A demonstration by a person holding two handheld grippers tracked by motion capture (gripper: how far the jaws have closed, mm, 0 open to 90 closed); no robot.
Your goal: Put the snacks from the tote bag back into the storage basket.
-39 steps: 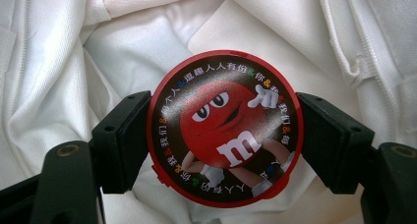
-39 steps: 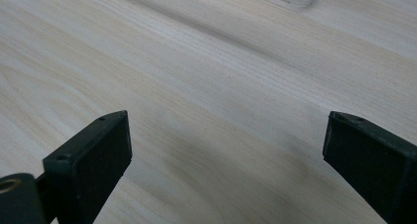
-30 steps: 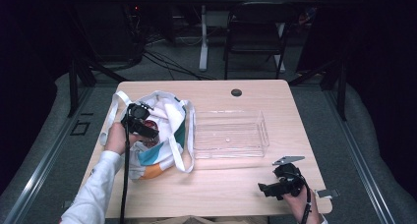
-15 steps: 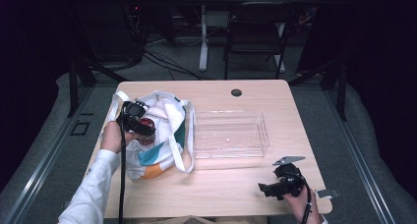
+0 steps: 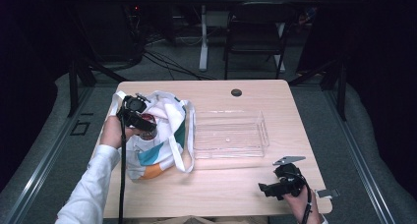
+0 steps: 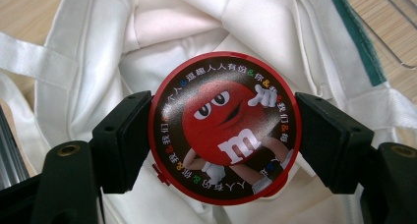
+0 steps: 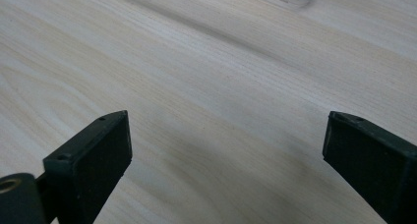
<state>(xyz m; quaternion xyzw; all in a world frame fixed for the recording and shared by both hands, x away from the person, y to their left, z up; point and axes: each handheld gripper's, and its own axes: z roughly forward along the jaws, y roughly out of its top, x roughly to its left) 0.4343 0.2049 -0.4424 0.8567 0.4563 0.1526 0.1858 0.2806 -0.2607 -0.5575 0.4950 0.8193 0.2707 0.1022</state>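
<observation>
A round red candy tin (image 6: 223,128) with a cartoon candy figure on its lid sits between the jaws of my left gripper (image 6: 221,135), which is shut on it. It hangs over the open mouth of a white tote bag (image 6: 162,32) with teal and orange patches (image 5: 157,135). In the high view the left gripper (image 5: 146,123) and the tin (image 5: 149,122) are above the bag at the table's left. My right gripper (image 5: 265,189) rests near the front right edge; its jaws (image 7: 226,155) stand wide open over bare wood.
A clear plastic tray (image 5: 230,134) lies in the middle of the wooden table (image 5: 221,194), right of the bag. A small black disc (image 5: 236,92) sits near the far edge. Chairs and cables stand on the floor beyond.
The left gripper with the tin has shifted slightly up and away over the bag. The right gripper has stayed put.
</observation>
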